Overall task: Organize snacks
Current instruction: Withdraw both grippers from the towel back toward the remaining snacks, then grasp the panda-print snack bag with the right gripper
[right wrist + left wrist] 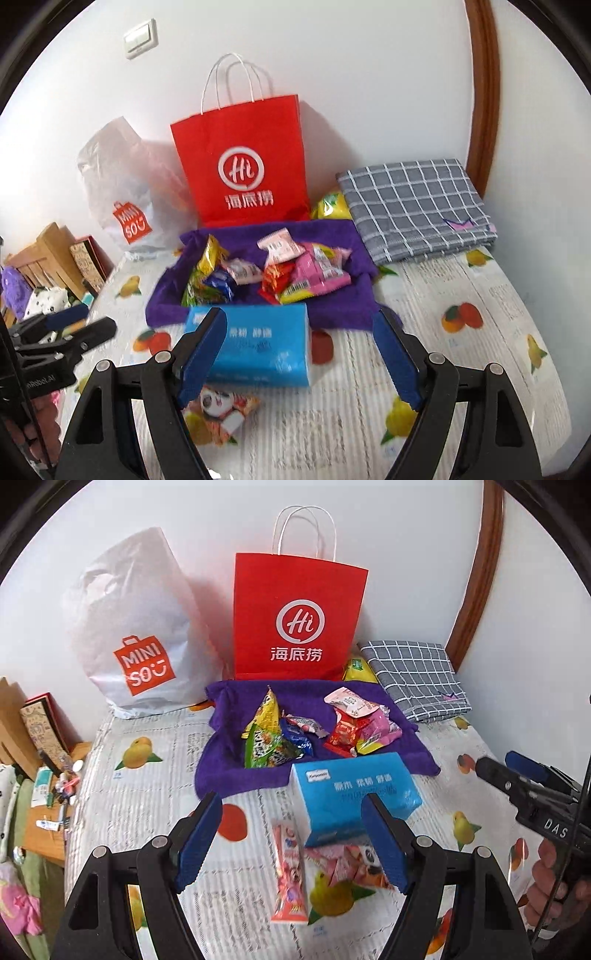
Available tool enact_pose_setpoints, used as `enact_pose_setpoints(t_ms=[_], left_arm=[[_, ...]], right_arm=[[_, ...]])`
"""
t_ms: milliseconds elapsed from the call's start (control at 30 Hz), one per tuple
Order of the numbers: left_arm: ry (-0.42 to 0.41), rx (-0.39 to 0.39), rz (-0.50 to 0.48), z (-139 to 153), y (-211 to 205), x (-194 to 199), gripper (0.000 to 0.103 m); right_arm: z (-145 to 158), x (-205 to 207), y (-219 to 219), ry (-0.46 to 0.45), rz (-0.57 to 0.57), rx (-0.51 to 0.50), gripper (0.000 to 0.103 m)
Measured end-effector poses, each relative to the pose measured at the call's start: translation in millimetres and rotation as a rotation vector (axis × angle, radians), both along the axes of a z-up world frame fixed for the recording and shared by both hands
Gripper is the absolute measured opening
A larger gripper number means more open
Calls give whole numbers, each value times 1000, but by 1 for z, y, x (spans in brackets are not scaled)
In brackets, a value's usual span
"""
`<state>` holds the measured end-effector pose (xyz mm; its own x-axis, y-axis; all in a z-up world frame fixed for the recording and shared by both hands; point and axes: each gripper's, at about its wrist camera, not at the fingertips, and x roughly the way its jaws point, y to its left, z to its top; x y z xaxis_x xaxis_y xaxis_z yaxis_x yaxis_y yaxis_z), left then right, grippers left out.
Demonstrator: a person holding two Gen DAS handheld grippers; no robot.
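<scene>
Both tongs are wide open and empty — left tongs and right tongs hover over the fruit-print counter. The heap of shiny snack packets sits on a rumpled purple towel, past the tips of both tongs. A blue soft tissue pack lies just ahead between the left pair's pads, with a pink snack tube and a pink wrapper under them — red paper bag beyond.
</scene>
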<state>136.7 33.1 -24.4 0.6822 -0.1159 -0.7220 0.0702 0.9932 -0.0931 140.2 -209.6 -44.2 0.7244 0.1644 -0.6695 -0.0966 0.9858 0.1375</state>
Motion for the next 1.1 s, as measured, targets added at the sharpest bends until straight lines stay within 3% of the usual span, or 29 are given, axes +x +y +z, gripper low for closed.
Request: enact_pose_setpoints(t_ms=[400,533,833,1100], left_arm=[[94,-23,107,-37,38,-15,77],[115,-27,130,-51,51,-15,77],[161,-53,163,-76,75,-13,77],[183,-58,161,-90,80,-13,77]], right_arm=[[-48,-31,20,45,94,15,81],[-68,-27,42,75,154,17,81],[-97,-1,85,186,168,87,81],[-122,9,112,233,129,-1,81]])
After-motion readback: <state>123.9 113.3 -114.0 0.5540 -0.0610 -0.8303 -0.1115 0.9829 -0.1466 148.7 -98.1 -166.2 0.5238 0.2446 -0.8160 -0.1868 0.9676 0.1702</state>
